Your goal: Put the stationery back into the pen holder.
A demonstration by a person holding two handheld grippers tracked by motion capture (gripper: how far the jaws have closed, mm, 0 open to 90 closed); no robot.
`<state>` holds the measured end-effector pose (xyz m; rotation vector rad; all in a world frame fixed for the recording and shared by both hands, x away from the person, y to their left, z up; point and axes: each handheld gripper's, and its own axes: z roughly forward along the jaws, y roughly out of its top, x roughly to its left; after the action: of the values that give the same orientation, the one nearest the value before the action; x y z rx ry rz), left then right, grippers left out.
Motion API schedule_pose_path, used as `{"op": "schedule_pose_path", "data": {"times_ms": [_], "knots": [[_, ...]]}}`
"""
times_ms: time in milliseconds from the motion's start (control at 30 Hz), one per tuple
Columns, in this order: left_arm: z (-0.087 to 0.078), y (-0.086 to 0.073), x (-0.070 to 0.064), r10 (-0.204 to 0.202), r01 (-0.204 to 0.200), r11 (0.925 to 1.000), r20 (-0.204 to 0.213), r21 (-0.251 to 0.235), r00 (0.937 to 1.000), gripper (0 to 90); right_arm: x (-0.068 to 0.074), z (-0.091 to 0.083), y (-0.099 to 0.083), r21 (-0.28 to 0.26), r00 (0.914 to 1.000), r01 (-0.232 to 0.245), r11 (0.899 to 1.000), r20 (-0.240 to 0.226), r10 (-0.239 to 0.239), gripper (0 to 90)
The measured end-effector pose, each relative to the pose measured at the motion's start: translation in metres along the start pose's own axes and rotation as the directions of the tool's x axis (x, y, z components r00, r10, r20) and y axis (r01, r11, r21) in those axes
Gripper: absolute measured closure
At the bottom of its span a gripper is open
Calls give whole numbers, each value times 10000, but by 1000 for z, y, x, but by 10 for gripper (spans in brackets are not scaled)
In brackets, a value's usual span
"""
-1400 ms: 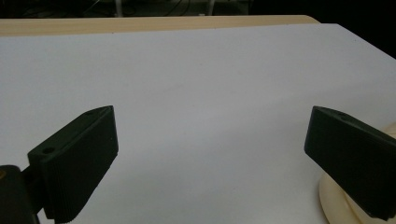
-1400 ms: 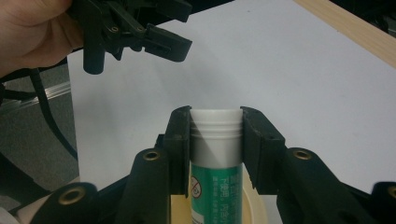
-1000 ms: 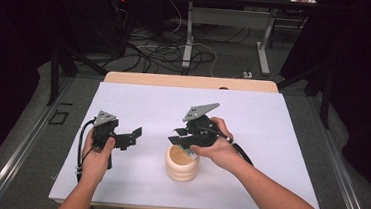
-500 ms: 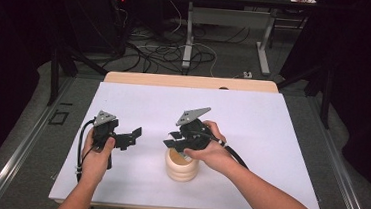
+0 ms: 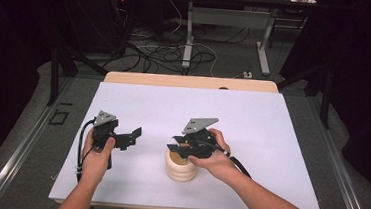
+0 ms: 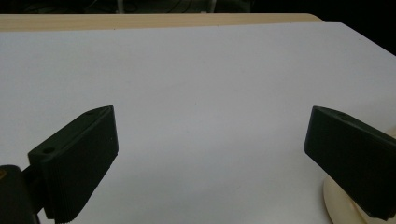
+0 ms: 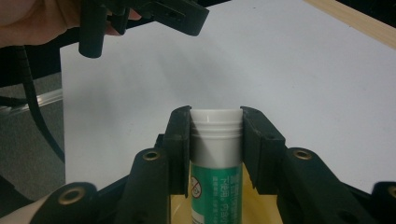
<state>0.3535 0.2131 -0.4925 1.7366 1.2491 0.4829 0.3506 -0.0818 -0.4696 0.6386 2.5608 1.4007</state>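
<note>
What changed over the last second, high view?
The right gripper moved slightly left and down, so it now sits right over the cream ribbed holder; in the right gripper view its jaws are clamped on the white cap of a green-labelled tube. The left gripper stayed put, jaws open and empty, and the holder did not shift on the white table.
</note>
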Motion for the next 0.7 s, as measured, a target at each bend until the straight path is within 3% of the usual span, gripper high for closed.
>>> {"op": "schedule_pose_path", "data": {"times_ms": [133, 400, 700], "knots": [[1, 0, 0, 59, -59, 10000, 9, 60, 10000, 31, 0, -2, -7, -115, 10000, 15, 9999, -31, -16, 649], [2, -1, 0, 11, -11, 10000, 5, 73, 10000, 31, 2, -6, -16, -864, 9999, -72, 9962, 72, 78, 649], [2, -1, -1, 21, -21, 10000, 23, 19, 10000, 31, 3, -5, -17, -860, 9991, 239, 9960, 357, -209, 649]]}}
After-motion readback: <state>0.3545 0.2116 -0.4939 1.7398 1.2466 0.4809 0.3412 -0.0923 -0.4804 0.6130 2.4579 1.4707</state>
